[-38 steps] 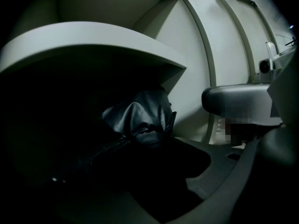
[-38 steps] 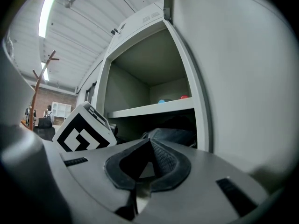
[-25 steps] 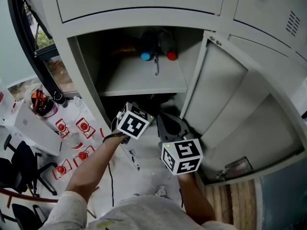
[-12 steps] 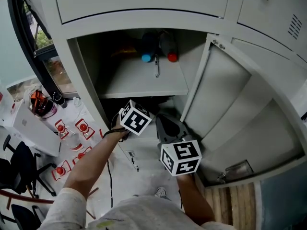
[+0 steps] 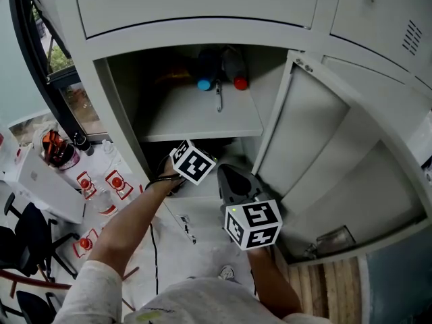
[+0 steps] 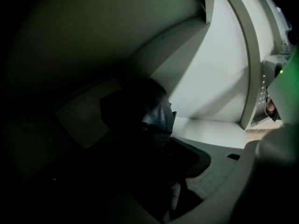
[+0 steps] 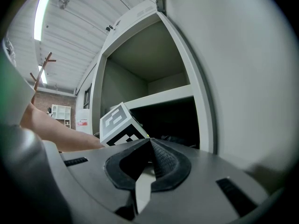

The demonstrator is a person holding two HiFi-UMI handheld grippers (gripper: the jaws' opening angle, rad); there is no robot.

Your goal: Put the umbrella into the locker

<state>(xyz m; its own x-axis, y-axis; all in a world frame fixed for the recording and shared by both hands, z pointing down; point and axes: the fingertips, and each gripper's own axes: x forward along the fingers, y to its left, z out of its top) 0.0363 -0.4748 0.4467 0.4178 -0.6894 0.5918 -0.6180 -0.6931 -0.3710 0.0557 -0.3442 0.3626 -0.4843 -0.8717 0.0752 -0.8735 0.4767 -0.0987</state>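
i've eased my left gripper (image 6: pixel 154 155), clamped on the black folded umbrella (image 6: pixel 157 114), deeper into the grey metal locker (image 5: pixel 202 25) at centre frame (right gripper (image 7: pixel 148 141) closed, empty); nearly stowed.

Two bottles (image 5: pixel 204 79) on locker shelf (image 5: pixel 179 113)

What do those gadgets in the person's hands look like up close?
The right gripper and left gripper are grey plastic with dark padded jaws; each carries a white cube with black square markers. The person wears a light grey short-sleeved shirt.

Left hand-held gripper (image 5: pixel 194 159) at open locker (image 5: pixel 202 117)
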